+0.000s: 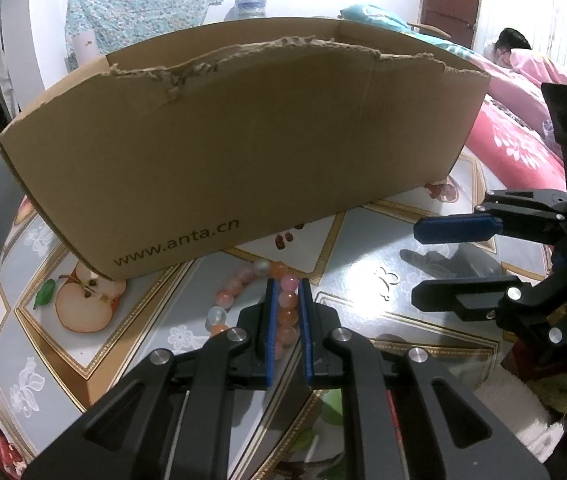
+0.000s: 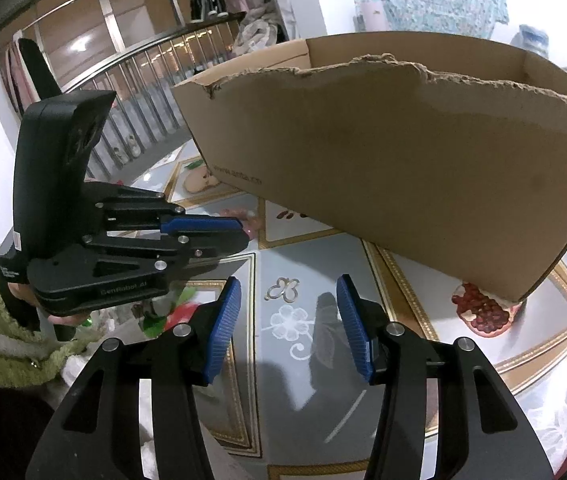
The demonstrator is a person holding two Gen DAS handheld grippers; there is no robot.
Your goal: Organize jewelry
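A bracelet of pink and orange beads (image 1: 239,286) lies on the table in front of a torn cardboard box (image 1: 243,140). My left gripper (image 1: 287,284) is shut on one side of the bracelet, with beads pressed between its blue pads (image 1: 270,320). The right wrist view shows this gripper (image 2: 243,232) from the side, with a few beads (image 2: 249,216) at its tip. A small silver butterfly-shaped piece (image 2: 283,289) lies flat on the table just ahead of my right gripper (image 2: 289,280). That gripper is open and empty. The left wrist view has the butterfly (image 1: 385,284) left of the right gripper (image 1: 414,265).
The tall box (image 2: 403,160) stands close behind both pieces. The glossy table (image 1: 363,240) has a fruit-and-flower pattern. A bed with pink bedding (image 1: 523,136) and a person lying on it is at the right. A metal railing (image 2: 143,92) and hanging clothes are behind.
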